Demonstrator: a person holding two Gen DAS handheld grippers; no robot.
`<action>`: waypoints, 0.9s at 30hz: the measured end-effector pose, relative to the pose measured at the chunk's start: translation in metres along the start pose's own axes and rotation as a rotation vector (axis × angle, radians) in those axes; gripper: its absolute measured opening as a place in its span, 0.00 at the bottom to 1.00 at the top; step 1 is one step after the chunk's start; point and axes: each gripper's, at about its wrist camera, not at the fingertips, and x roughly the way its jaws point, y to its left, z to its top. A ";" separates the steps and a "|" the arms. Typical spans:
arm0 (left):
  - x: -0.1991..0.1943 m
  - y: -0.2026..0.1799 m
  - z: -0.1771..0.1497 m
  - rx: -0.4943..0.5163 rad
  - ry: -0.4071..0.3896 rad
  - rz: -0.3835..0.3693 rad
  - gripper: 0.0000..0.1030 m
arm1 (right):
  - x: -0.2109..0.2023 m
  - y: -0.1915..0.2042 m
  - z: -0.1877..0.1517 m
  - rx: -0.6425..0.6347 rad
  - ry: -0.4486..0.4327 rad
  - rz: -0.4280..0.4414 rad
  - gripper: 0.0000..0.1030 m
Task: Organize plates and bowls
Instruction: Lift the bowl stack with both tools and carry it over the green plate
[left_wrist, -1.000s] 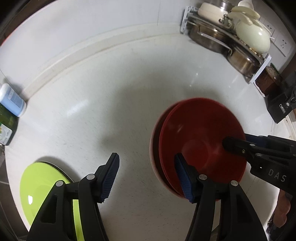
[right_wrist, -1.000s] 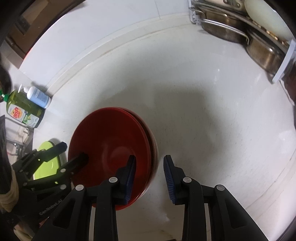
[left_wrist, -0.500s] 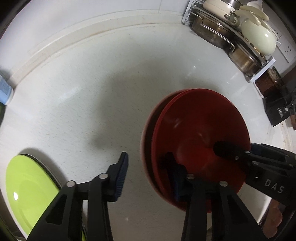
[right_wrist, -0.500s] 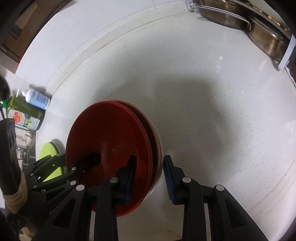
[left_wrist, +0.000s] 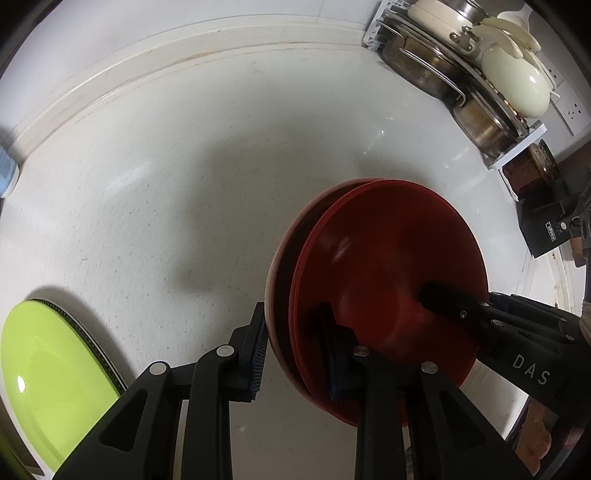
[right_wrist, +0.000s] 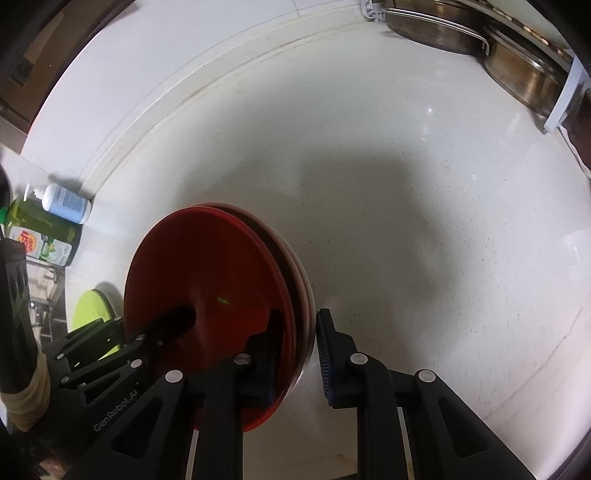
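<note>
Left wrist view, left to right. A lime-green plate (left_wrist: 55, 373) lies at the lower left edge of the white countertop (left_wrist: 184, 192), partly cut off by the frame, with a darker patterned rim of something under it that cannot be identified. The left gripper (left_wrist: 295, 354) straddles the near rim of the stacked red bowls (left_wrist: 388, 280): one finger outside the rim, the other inside the bowl. The pads stand close to the rim, but whether they press on it cannot be told. The bowls are nested, open side facing up toward the cameras and tilted slightly; their round form gives no long axis. How many are stacked is unclear; at least two rims show, the lower one pale-edged. The right gripper (left_wrist: 454, 310) enters from the right, one finger lying inside the top bowl.

Right wrist view. Bottles (right_wrist: 48, 221) stand at the far left by the wall. The right gripper (right_wrist: 295, 354) straddles the opposite rim, the inner finger dark and blurred; contact cannot be confirmed. Steel pans (right_wrist: 480, 40) sit in a rack at the upper right, partly cropped.
</note>
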 end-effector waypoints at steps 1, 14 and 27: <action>-0.001 0.000 0.000 -0.001 -0.002 0.001 0.25 | -0.001 0.000 0.000 -0.002 -0.001 0.001 0.19; -0.039 0.024 -0.015 -0.070 -0.057 0.015 0.25 | -0.019 0.031 -0.002 -0.070 -0.022 0.037 0.19; -0.088 0.087 -0.043 -0.221 -0.148 0.071 0.25 | -0.023 0.102 -0.008 -0.235 -0.007 0.111 0.19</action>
